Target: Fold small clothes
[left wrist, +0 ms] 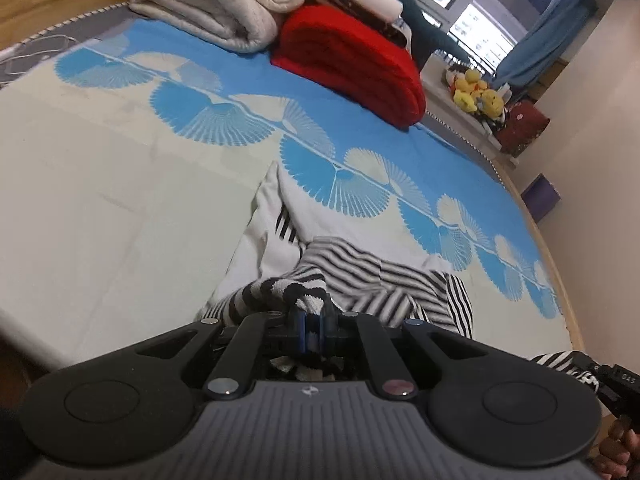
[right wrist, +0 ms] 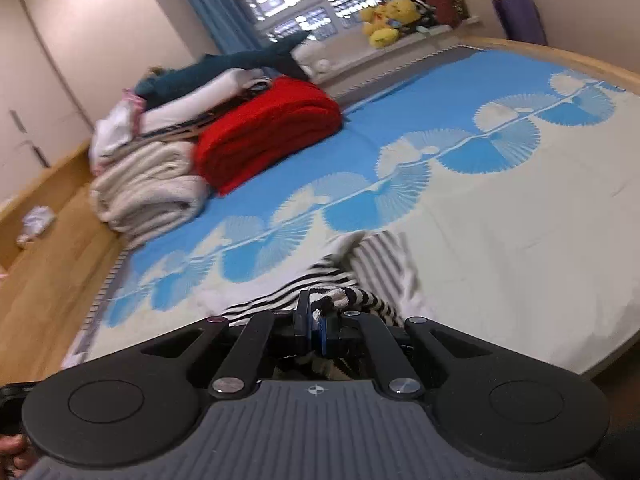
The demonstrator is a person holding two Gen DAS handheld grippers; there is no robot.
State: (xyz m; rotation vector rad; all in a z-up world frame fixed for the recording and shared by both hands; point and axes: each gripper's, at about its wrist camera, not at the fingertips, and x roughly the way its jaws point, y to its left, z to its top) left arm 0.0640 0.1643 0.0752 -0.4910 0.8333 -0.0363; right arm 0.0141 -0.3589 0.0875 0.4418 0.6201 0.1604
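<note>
Pinched tight between the fingers of my left gripper (left wrist: 313, 326) is a bunched fold of the striped garment (left wrist: 372, 280), its black-and-white cloth humped up right at the fingertips. From the left wrist, the rest of it trails away over the bed sheet (left wrist: 100, 184), with a white part of the cloth running up toward the row of blue fan shapes. Far across the bed sit a folded red blanket (left wrist: 352, 64) and, just beside it, a rolled cream blanket (left wrist: 216, 4). Yellow plush toys (left wrist: 478, 90) rest on the ledge by the window. At the lower right edge my right gripper (left wrist: 612, 384) shows, with striped cloth at it.

From the right wrist, the fingers of my right gripper (right wrist: 316, 326) are closed on another edge of the striped garment (right wrist: 340, 280), a rolled hem caught between them. The cloth lies ahead on the sheet (right wrist: 520, 240), near the fan pattern. Beyond, the red blanket (right wrist: 268, 132) lies against the cream blanket (right wrist: 148, 188), with more folded things stacked behind. The toys (right wrist: 386, 20) sit on the sill.
</note>
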